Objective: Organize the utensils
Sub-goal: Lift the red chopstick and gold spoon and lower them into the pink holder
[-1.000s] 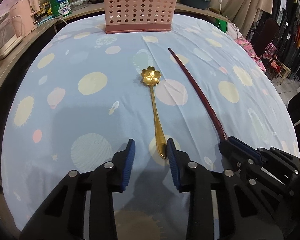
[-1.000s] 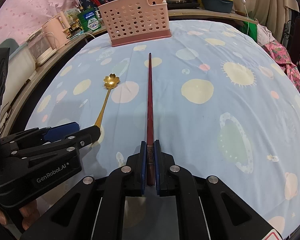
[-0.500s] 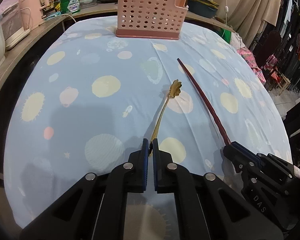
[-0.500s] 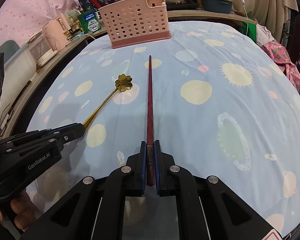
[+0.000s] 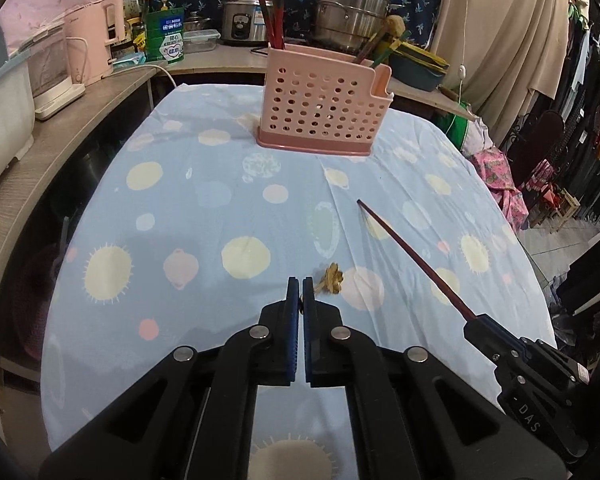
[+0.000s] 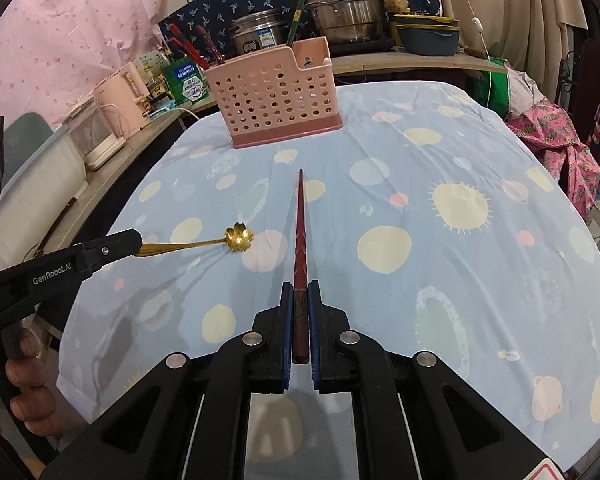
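Your left hand-held gripper (image 5: pixel 300 294) has its blue-padded fingers pressed together on the handle of the gold metal spoon with a flower-shaped bowl (image 6: pixel 239 236). From the right wrist view the spoon sticks out level from the fingertips, its bowl raised above the light blue tablecloth printed with pale yellow circles and suns (image 6: pixel 460 248) and casting a shadow on it. From the left wrist view you see only the bowl (image 5: pixel 332 278) end-on just past the fingertips, so how much handle is inside the pinch cannot be told.

Your right hand-held gripper (image 6: pixel 300 312) is pinching the thick end of the long dark red wooden chopstick (image 6: pixel 300 232). The chopstick points straight forward along the fingers toward the far end of the tabletop; its thin tip seems to hang just above the cloth, though the fisheye makes that hard to judge. In the left wrist view the same chopstick (image 5: pixel 412 256) runs diagonally from your right hand-held gripper (image 5: pixel 476 326) up and left.

The pink perforated plastic utensil holder (image 5: pixel 320 108) stands upright at the far end of the tabletop, well apart from both utensils. More red chopsticks (image 5: pixel 274 16) stick up from its left side.
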`<move>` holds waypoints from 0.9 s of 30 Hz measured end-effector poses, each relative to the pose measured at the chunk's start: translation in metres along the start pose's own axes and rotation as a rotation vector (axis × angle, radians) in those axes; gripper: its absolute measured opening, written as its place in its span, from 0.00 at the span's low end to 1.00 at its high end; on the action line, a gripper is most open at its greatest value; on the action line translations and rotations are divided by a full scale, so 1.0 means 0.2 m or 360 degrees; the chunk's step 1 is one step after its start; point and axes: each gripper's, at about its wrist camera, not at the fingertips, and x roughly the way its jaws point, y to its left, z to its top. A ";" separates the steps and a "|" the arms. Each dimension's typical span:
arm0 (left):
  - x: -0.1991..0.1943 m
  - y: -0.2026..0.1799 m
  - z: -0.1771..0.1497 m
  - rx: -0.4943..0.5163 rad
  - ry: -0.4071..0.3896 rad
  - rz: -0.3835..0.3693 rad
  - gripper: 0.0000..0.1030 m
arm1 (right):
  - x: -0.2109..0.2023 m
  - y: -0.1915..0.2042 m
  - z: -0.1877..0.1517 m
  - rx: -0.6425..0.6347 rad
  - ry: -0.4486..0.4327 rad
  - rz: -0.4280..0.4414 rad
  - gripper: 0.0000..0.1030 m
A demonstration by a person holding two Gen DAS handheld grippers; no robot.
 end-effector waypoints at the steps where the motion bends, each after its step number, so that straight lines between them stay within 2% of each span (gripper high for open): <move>1: -0.01 0.00 0.02 -0.0004 -0.0015 0.0002 0.01 | -0.01 0.00 0.02 0.0011 -0.0011 0.0012 0.06; 12: -0.10 0.02 0.25 -0.0008 -0.0159 0.0025 0.01 | -0.10 -0.03 0.26 0.0113 -0.0161 0.0094 0.06; 27: -0.19 -0.02 0.64 0.0005 -0.0332 -0.0018 0.01 | -0.19 0.02 0.67 0.0074 -0.0443 0.0133 0.07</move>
